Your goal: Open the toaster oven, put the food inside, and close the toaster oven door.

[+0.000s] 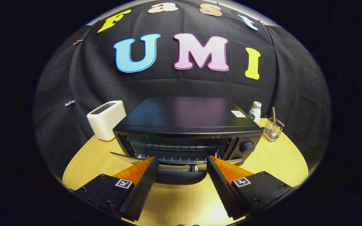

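Note:
A black toaster oven (184,117) stands on the round wooden table (278,163), straight ahead of the fingers. Its glass door (127,156) is swung down toward me and shows nearly edge-on, so the wire rack (181,147) inside is in sight. The door's dark handle (181,176) lies between the two fingers, just behind their tips. My gripper (181,159) is open, with one finger at each end of the handle; I cannot tell whether either finger touches it. A control knob (247,146) sits on the oven's right front.
A white slot toaster (106,120) stands left of the oven. Behind the oven's right corner is a small white bottle (255,112), and beside it a wire basket (272,129) holding a stick. Bare tabletop lies below and beside the fingers.

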Demonstrator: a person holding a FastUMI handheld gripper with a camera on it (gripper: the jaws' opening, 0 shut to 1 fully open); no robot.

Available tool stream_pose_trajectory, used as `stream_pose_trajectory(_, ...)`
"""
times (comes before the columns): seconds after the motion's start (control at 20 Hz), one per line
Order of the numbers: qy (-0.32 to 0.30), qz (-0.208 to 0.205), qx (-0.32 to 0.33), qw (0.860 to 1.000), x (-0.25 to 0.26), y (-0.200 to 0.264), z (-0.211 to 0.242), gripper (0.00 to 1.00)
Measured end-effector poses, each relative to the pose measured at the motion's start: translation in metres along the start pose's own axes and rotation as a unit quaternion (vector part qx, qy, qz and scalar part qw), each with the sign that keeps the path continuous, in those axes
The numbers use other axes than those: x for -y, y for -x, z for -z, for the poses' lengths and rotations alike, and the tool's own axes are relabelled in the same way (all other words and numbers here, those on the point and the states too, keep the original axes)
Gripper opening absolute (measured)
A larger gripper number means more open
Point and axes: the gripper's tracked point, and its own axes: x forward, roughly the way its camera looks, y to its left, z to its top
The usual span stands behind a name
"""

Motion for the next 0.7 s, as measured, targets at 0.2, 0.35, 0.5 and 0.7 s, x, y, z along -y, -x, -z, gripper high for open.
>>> stream_pose_trajectory(0.2, 0.014, -0.006, -0.024, 1.000, -0.002, 0.022, 0.040, 0.99)
stream_pose_trajectory(0.35, 0.036, -0.010, -0.071, 0.997, -0.003, 0.031, 0.088, 0.98)
stream_pose_trajectory(0.5, 0.020, -0.008, -0.129, 0.991, 0.002, 0.028, 0.130, 0.99)
stream_pose_trajectory(0.7, 0.026, -0.017, -0.135, 0.990, 0.010, 0.031, 0.127, 0.99)
